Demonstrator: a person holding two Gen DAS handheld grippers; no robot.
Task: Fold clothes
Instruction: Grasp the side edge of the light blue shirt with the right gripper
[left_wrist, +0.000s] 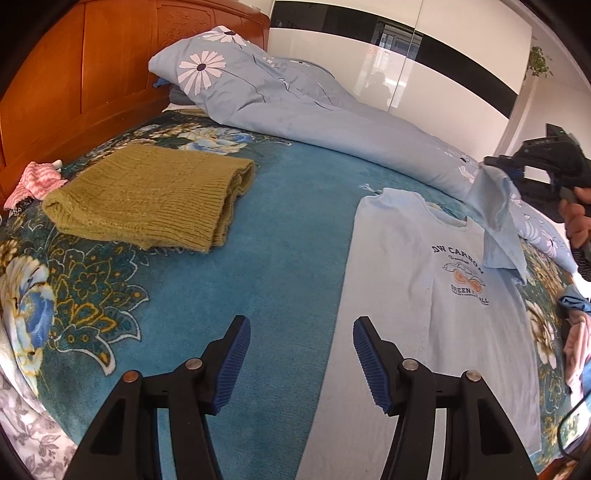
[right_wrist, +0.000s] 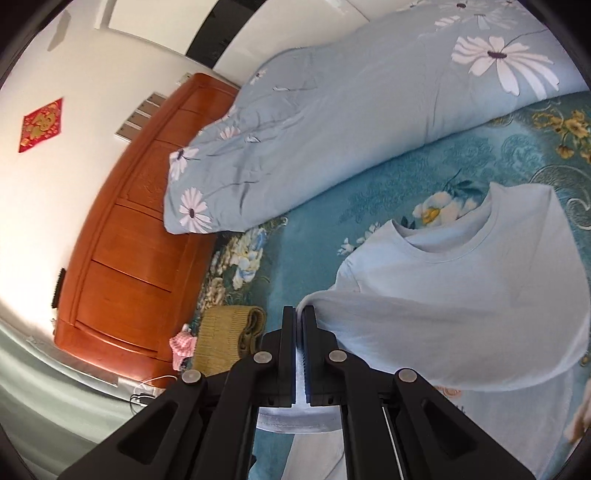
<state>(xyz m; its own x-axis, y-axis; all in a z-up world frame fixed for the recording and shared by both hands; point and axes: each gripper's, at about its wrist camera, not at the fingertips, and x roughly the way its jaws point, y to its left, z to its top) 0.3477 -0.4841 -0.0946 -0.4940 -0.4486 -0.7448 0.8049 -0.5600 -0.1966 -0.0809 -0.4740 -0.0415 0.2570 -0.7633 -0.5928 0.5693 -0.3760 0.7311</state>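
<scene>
A pale blue T-shirt (left_wrist: 417, 295) with dark print lies front up on the teal floral bedspread (left_wrist: 280, 243). My left gripper (left_wrist: 301, 345) hovers open over the shirt's left edge, nothing between its blue pads. At the far right of the left wrist view my right gripper (left_wrist: 493, 166) is shut on the shirt's sleeve (left_wrist: 496, 206) and holds it lifted above the chest. In the right wrist view the right gripper (right_wrist: 299, 314) pinches pale blue cloth of the T-shirt (right_wrist: 461, 295), which drapes off to the right. A folded olive knit sweater (left_wrist: 147, 199) rests to the left.
A rolled blue daisy-print duvet (left_wrist: 295, 103) lies along the far side of the bed. The wooden headboard (left_wrist: 81, 81) stands at the left. Pink striped cloth (left_wrist: 35, 181) sits near the headboard, and pink and blue garments (left_wrist: 576, 325) lie at the right edge.
</scene>
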